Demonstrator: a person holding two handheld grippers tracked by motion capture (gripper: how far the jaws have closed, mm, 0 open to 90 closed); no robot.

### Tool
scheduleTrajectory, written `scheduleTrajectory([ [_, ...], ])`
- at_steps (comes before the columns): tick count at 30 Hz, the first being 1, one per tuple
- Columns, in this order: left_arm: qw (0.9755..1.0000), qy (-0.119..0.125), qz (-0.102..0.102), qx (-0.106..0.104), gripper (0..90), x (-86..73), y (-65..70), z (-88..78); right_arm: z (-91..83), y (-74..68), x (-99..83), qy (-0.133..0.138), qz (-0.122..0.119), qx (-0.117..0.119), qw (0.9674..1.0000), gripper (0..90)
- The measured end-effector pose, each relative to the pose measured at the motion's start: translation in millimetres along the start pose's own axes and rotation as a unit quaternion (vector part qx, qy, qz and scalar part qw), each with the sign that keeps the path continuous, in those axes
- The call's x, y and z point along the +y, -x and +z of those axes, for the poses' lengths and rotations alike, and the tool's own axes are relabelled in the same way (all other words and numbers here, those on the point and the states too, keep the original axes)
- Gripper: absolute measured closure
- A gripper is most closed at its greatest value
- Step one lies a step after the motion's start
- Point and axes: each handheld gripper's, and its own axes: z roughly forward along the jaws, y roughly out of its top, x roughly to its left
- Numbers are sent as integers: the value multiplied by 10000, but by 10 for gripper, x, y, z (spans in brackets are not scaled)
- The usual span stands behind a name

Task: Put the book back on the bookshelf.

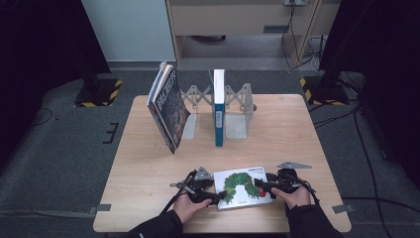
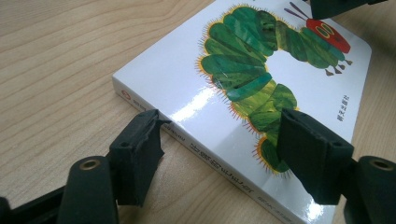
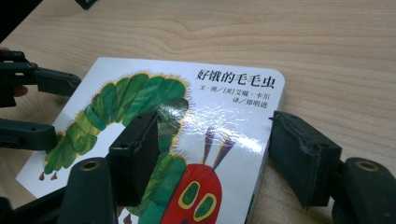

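A white board book (image 1: 241, 189) with a green caterpillar on its cover lies flat near the table's front edge. My left gripper (image 1: 219, 197) is at its left edge, my right gripper (image 1: 261, 186) at its right edge. In the left gripper view the book (image 2: 261, 70) has its spine between the jaws of the left gripper (image 2: 222, 116): one jaw on the table by the spine, the other over the cover. In the right gripper view the right gripper (image 3: 215, 116) straddles the book (image 3: 233, 98) the same way. Both are open.
At the back of the wooden table (image 1: 143, 168) stands a grey accordion book rack (image 1: 236, 101). A blue book (image 1: 218, 106) stands upright in it, and dark books (image 1: 167, 106) lean at its left. A person's hands hold both grippers from the front edge.
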Motion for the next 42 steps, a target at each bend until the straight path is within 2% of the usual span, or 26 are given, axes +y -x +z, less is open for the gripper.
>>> scheduleTrajectory([
  [8,10000,7,-17,-37,278,1,-2,1,-60,-25,29,122,-18,45,9999,338],
  [13,10000,32,-32,-39,261,3,-9,-2,-101,-33,69,340,-23,120,9993,345],
  [18,10000,44,-39,-44,255,5,-15,-5,-118,-46,101,427,-18,147,9990,347],
  [24,10000,42,-13,-22,252,5,-8,-2,-88,-62,115,349,-110,46,9993,343],
  [32,10000,6,77,31,256,2,1,5,34,-12,62,29,-41,-43,10000,343],
  [42,10000,6,23,29,245,0,-10,10,7,-3,53,120,76,32,9999,339],
])
